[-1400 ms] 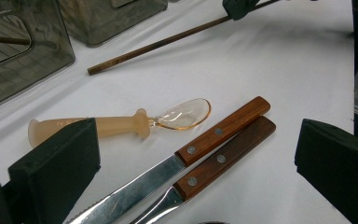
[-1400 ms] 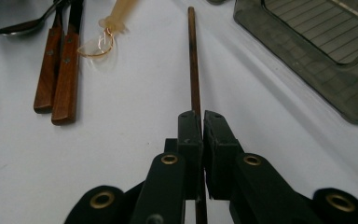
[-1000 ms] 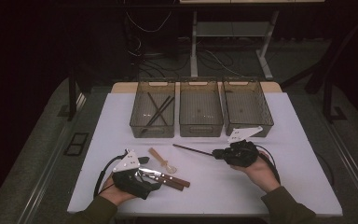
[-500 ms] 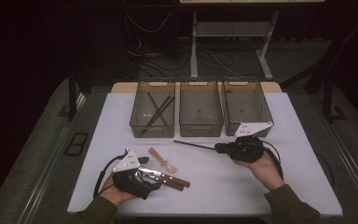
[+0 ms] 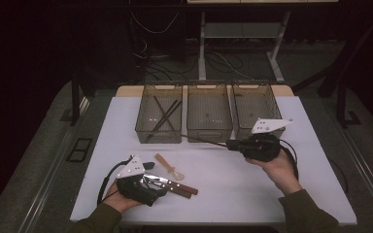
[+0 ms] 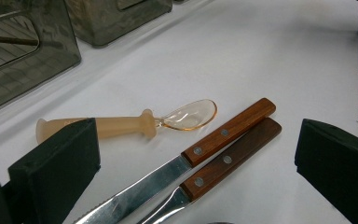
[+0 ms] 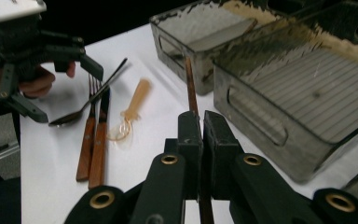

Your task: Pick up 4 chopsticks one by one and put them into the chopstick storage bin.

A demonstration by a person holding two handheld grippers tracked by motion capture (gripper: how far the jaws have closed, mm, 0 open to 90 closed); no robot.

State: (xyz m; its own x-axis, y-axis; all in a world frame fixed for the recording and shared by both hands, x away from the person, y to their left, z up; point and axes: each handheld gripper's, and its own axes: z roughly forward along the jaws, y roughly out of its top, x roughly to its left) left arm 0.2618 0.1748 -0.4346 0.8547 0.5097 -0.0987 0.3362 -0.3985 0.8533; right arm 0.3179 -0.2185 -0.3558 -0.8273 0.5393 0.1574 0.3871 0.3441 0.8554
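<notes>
Holding a thin dark chopstick [image 5: 206,141], right gripper [image 5: 232,144] clamps it above table [image 5: 291,194], tip twd left bin [image 5: 158,120]. Left gripper [image 6: 196,172] jaws wide, knife [image 6: 228,128] & fork [image 6: 233,156] btwn, amber spoon [image 6: 135,125] just beside.

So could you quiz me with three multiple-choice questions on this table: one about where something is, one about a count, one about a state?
1. Where does the clear-bowled spoon lie?
A. in the middle bin
B. on the white table, beside the wooden-handled cutlery
C. in the right gripper

2. How many smoky plastic bins stand in the row?
A. two
B. three
C. five

3. How are the right gripper's jaws?
A. wide open, nothing between them
B. shut on a chopstick
C. shut on a fork

Answers: 1 B, it rests on the table next to the two wooden handles. 2 B, three stand side by side. 3 B, the pads pinch the thin brown chopstick.
</notes>
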